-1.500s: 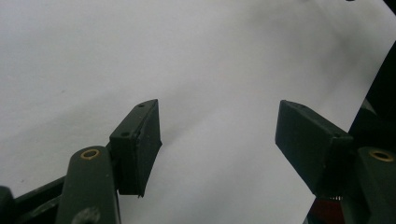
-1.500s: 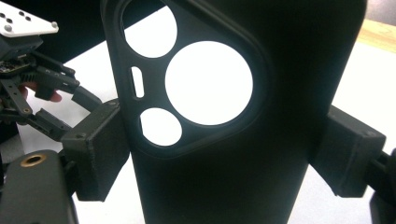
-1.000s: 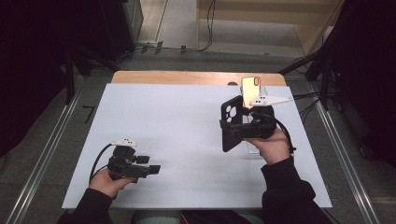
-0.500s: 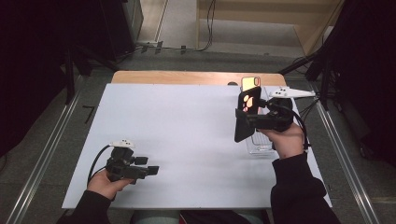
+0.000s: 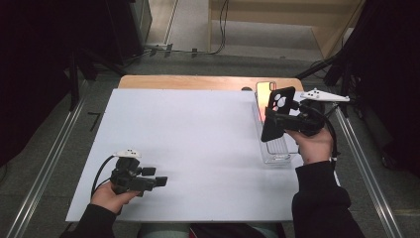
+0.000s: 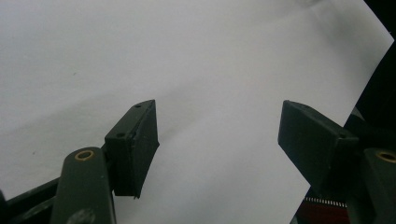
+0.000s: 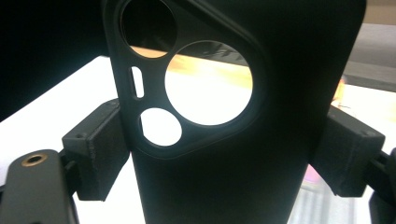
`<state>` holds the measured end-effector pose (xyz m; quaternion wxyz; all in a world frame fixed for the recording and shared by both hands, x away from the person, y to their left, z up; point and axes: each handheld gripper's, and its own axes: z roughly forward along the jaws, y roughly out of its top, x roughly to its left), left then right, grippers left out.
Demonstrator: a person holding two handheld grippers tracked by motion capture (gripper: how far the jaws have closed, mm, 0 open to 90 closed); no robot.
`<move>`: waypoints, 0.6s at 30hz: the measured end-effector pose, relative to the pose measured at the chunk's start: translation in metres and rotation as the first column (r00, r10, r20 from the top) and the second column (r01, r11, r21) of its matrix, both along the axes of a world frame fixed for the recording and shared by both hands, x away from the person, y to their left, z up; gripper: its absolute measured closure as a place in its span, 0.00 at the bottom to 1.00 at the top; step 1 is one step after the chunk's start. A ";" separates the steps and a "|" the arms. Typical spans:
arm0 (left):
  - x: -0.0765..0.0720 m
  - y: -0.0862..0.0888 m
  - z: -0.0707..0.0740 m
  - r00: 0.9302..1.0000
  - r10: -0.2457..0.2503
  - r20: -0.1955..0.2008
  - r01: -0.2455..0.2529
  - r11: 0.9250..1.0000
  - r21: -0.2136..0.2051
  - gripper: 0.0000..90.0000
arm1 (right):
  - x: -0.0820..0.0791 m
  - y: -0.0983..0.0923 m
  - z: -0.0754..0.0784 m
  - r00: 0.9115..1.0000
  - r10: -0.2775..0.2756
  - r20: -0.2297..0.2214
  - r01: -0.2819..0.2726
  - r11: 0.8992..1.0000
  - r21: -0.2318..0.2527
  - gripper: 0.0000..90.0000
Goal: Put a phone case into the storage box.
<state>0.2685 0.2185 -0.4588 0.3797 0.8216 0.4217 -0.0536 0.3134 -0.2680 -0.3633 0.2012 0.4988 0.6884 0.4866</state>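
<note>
A light, flexible phone case (image 7: 233,116) is clamped across its side edges by the right hand-held gripper (image 7: 224,154); the left hand-held gripper (image 6: 217,140), at seven o'clock on the tabletop (image 5: 198,139), is held open.

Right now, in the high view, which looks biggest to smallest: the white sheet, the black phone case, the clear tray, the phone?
1. White sheet, by far.
2. Black phone case, held up nearer the camera, so unsure against the tray.
3. Clear tray, partly covered.
4. Phone, mostly hidden.
</note>
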 end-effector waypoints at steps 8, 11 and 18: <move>0.000 0.002 0.000 1.000 0.007 -0.007 -0.007 1.000 -0.002 0.32 | 0.005 -0.016 -0.014 0.994 -0.110 0.004 0.110 0.994 -0.002 0.14; 0.000 0.002 0.000 1.000 0.007 -0.007 -0.007 1.000 -0.003 0.32 | 0.007 -0.018 -0.017 0.992 -0.129 0.006 0.129 0.992 -0.012 0.14; 0.001 0.005 0.000 1.000 0.016 -0.006 -0.016 1.000 -0.012 0.32 | 0.020 -0.016 -0.032 0.984 -0.177 -0.002 0.177 0.983 -0.050 0.14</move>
